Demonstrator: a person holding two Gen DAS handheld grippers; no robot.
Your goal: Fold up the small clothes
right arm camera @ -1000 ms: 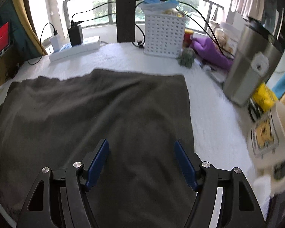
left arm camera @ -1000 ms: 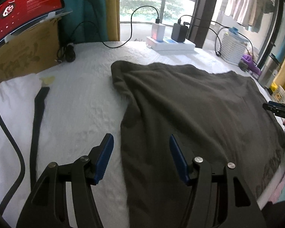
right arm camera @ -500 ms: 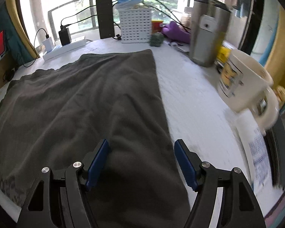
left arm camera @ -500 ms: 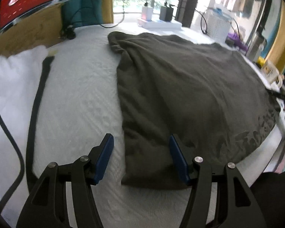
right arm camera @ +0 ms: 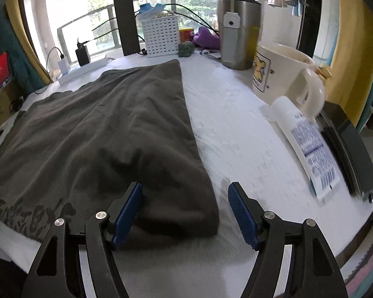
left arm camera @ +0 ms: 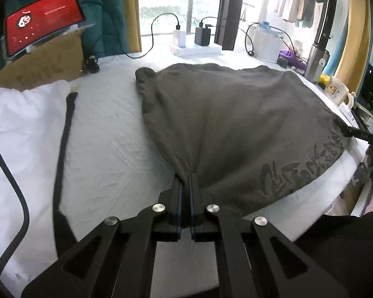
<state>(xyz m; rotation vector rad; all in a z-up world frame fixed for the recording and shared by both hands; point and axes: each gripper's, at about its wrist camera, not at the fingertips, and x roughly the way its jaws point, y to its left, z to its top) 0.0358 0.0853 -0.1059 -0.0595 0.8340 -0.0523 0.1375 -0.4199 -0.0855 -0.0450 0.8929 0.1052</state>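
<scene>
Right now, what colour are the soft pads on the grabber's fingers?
Blue. The right gripper's open pads show it best in the right wrist view.

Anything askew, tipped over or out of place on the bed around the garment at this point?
Little stands out. A white tube lies on its side near the bed's edge beside the mug, and a black strap trails across the sheet. The grey garment is bunched only where the left claw pinches its corner, as a fold needs.

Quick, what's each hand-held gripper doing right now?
Left hand-held gripper: shut on the dark shirt's near corner.
Right hand-held gripper: open, straddling the shirt's other near corner, holding nothing.
</scene>
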